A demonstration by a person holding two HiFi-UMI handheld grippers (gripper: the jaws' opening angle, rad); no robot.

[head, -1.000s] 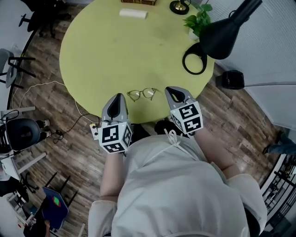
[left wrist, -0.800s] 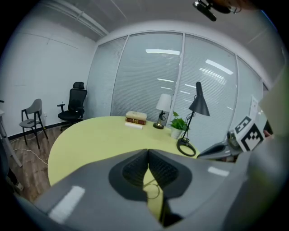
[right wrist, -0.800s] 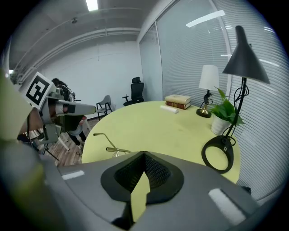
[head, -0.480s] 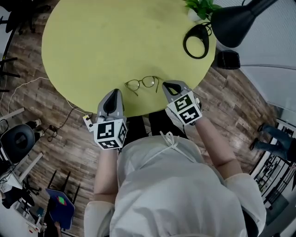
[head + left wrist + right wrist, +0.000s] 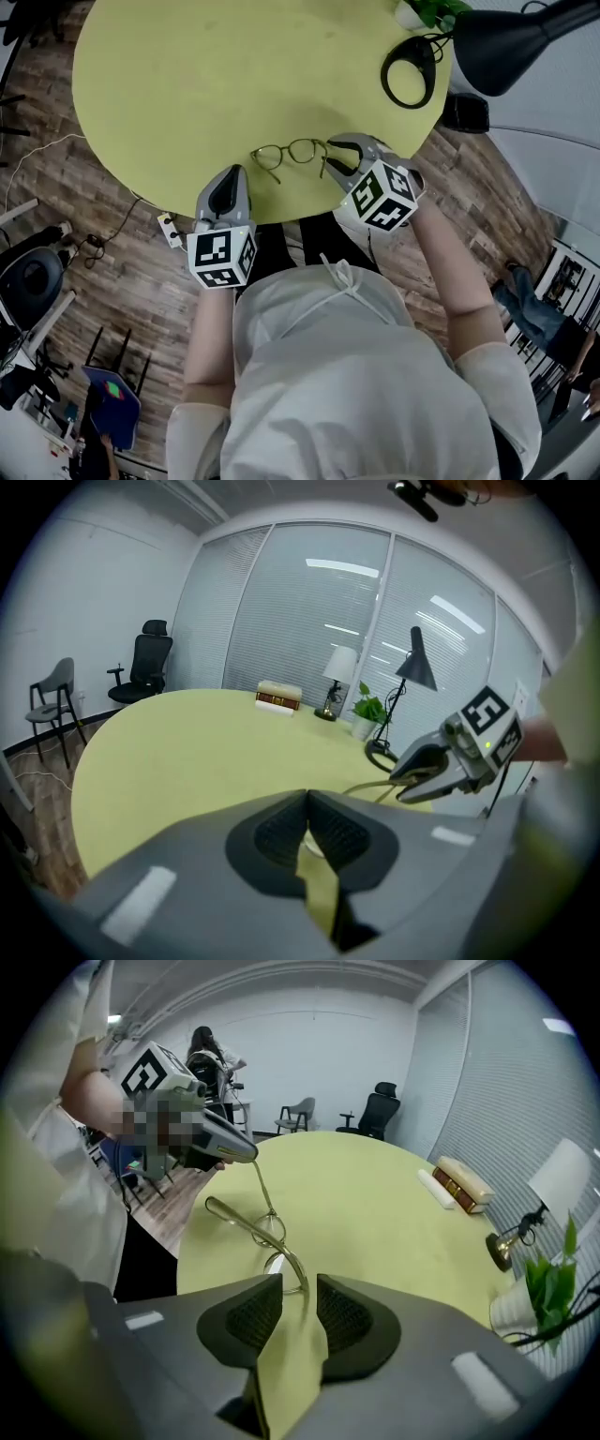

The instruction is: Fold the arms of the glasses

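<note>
Head view looks steeply down; both gripper views skim low across the shared table (image 5: pixel 187 94).

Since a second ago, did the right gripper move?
Yes. The right gripper moved in from the table edge to the glasses. Its jaws have just been opening, with one arm of the glasses between them.

A round yellow-green table (image 5: pixel 187 94) fills the upper frame. Glasses (image 5: pixel 291 153) lie near its lower edge. A black ring-shaped lamp base (image 5: pixel 411 71) stands at upper right.

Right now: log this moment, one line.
left gripper: shut | right gripper: just opened, glasses arm between jaws | glasses: unfolded, on table
</note>
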